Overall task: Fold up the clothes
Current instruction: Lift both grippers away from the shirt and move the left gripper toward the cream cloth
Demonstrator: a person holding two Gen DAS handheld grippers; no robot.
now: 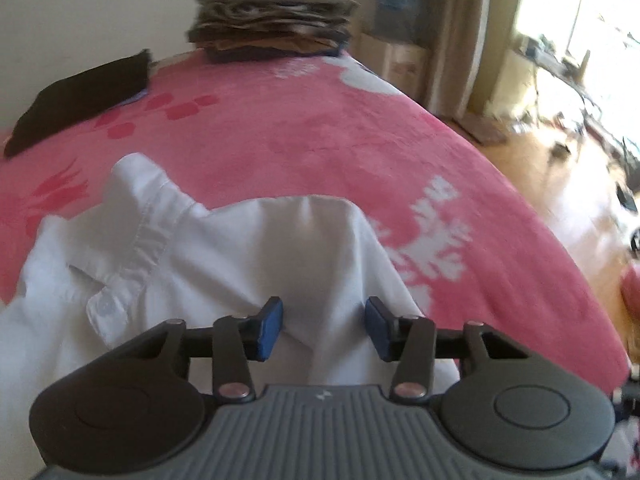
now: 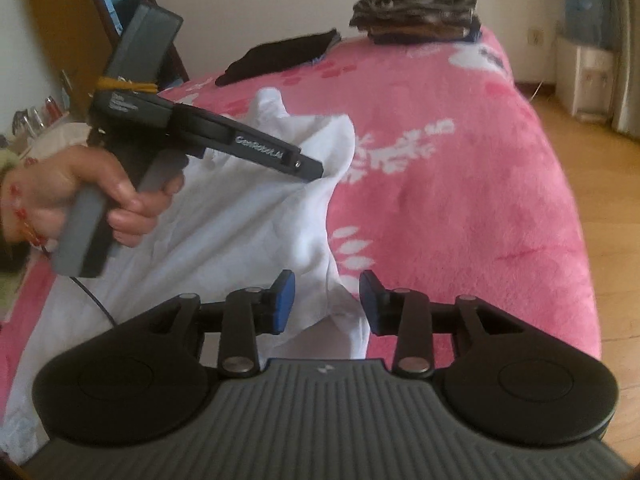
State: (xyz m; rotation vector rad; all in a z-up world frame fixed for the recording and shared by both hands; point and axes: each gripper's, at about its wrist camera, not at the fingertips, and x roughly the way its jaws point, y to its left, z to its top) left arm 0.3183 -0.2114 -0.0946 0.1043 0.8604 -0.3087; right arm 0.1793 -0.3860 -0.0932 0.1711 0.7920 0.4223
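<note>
Partly hidden behind each hand-held gripper's body, the white shirt point(image 1: 224, 256) lies rumpled on the pink bed point(image 1: 304, 140). The left hand-held gripper point(image 1: 324, 328) tilts down over it, jaws spread, cloth between but unpinched. The right hand-held gripper point(image 2: 327, 304) is likewise spread over the shirt's edge. The person's left hand point(image 2: 92, 196) grips its handle; its fingertips are hidden behind cloth.

White shirt point(image 1: 224, 264), rumpled, on pink bedspread point(image 1: 304, 136)
</note>
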